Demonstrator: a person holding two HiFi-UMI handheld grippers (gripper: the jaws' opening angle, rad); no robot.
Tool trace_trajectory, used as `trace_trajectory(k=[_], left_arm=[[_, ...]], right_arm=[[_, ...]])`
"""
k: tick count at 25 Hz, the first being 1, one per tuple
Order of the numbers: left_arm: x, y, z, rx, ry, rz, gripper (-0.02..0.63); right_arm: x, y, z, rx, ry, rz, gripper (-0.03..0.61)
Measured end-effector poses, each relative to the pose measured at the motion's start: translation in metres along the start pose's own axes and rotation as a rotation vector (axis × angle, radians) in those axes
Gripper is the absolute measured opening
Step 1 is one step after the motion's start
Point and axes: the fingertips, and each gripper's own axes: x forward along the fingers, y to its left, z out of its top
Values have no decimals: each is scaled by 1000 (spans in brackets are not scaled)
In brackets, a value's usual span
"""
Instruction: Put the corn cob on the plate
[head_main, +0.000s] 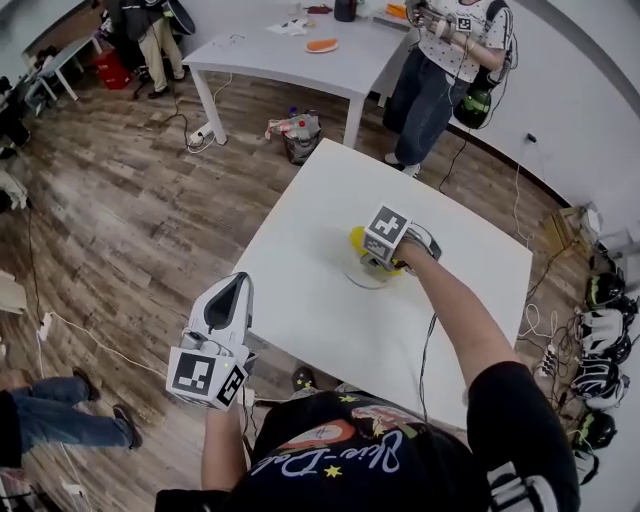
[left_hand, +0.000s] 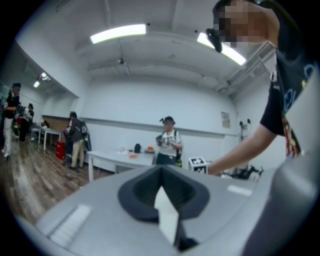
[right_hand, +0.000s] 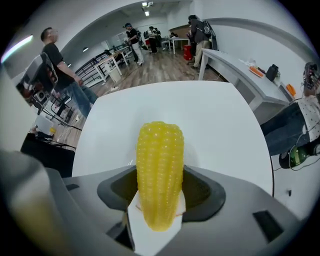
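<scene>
Though cursive print shows on the person's black T-shirt (head_main: 340, 455), it is cut off and unreadable. Right gripper (head_main: 378, 256) has its jaws clamped on the yellow corn cob (head_main: 357, 238), gripped lengthwise, over the pale round plate (head_main: 362, 279) on the white table (head_main: 300, 290). Plate mostly hidden, contact unclear. Left gripper (head_main: 230, 292) is off the table edge, jaws together, holding nothing.

Empty left gripper (left_hand: 166, 216), jaws together
</scene>
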Motion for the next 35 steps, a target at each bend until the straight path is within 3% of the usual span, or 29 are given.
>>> trace_trajectory(k=[8, 13, 17, 20, 24, 27, 28, 29, 30, 32, 35], left_arm=[[1, -4, -3, -3, 15, -1, -2], [-2, -12, -5, -49, 11, -6, -2], [-5, -22, -3, -5, 13, -17, -2], [-7, -35, 2, 26, 4, -19, -2], [3, -53, 13, 34, -30, -69, -2], [12, -66, 14, 47, -25, -103, -2], [14, -70, 15, 49, -24, -114, -2], [17, -74, 17, 51, -26, -127, -2], [20, -77, 19, 53, -28, -139, -2], [26, -84, 22, 61, -29, -160, -2], [33, -94, 24, 77, -29, -183, -2]], right_arm=[[22, 6, 0, -75, 8, 3, 264], [24, 14, 1, -132, -81, -15, 264], [10, 16, -4, -92, -186, -56, 265], [-25, 15, -5, -44, -354, -97, 267], [-116, 24, 0, 93, -807, -93, 265], [-180, 54, -11, 99, -1089, -136, 264], [-195, 65, -18, 104, -1143, -167, 244], [-209, 76, -26, 122, -1188, -191, 97], [-220, 85, -33, 147, -1229, -203, 17], [-236, 99, -46, 203, -1285, -215, 17], [-243, 105, -60, 257, -1290, -259, 17]])
